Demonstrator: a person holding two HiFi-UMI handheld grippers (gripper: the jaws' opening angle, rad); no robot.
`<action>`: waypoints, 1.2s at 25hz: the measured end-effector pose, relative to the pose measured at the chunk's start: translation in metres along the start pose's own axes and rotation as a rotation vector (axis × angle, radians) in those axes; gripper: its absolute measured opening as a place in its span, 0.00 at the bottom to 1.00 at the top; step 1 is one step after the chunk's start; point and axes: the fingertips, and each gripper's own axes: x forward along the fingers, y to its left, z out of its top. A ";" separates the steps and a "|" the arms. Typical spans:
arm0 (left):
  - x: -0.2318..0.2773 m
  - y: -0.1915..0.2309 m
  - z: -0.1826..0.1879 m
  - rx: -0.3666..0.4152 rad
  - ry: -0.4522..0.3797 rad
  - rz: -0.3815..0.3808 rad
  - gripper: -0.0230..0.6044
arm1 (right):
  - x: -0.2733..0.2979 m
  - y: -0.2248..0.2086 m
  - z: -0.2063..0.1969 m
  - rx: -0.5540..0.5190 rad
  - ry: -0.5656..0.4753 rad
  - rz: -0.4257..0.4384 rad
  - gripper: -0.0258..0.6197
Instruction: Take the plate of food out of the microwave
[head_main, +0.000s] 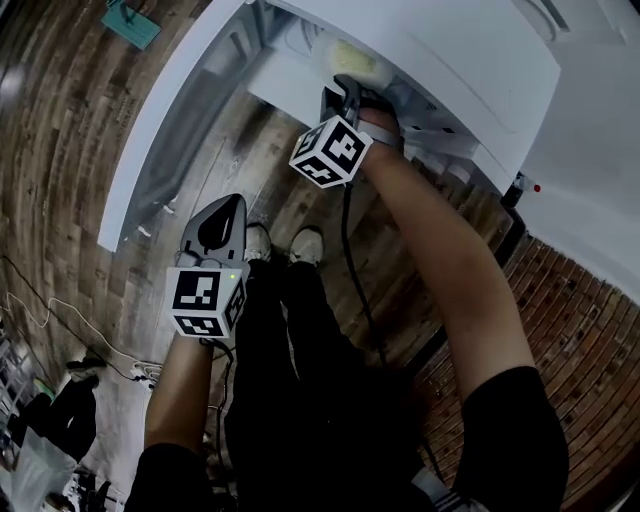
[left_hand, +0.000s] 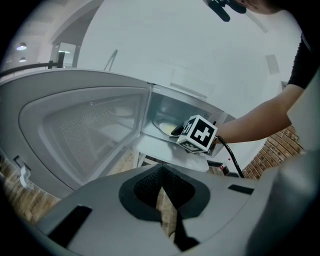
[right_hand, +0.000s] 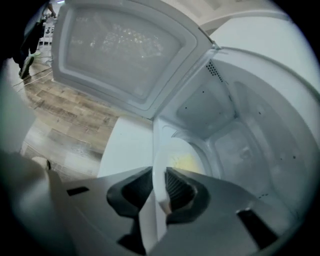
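Note:
The white microwave (right_hand: 240, 125) stands with its door (right_hand: 125, 50) swung wide. Inside it lies a white plate (right_hand: 172, 150) with yellow food (right_hand: 186, 161). My right gripper (right_hand: 160, 189) reaches into the opening, and its pads clamp the plate's near rim. From the head view the right gripper (head_main: 345, 95) sits at the cavity's mouth, with the food (head_main: 352, 58) just beyond it. My left gripper (head_main: 218, 222) hangs low over the floor, away from the microwave, jaws together and holding nothing. The left gripper view shows the plate (left_hand: 164, 128) behind the right gripper's marker cube (left_hand: 200, 134).
The open door (head_main: 165, 140) sticks out to the left of the cavity, over the wood-plank floor (head_main: 90, 200). A brick wall (head_main: 560, 330) runs below the microwave at the right. A black cable (head_main: 350, 260) trails from the right gripper along the person's arm.

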 end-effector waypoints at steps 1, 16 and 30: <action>0.000 -0.003 -0.001 0.002 -0.001 -0.003 0.02 | -0.004 0.005 0.001 -0.021 -0.013 -0.003 0.17; -0.012 -0.025 0.020 0.035 -0.060 -0.012 0.03 | -0.075 0.007 0.008 -0.415 -0.155 -0.260 0.08; -0.118 -0.035 0.143 0.114 -0.246 0.028 0.02 | -0.264 -0.013 0.083 -0.483 -0.304 -0.290 0.08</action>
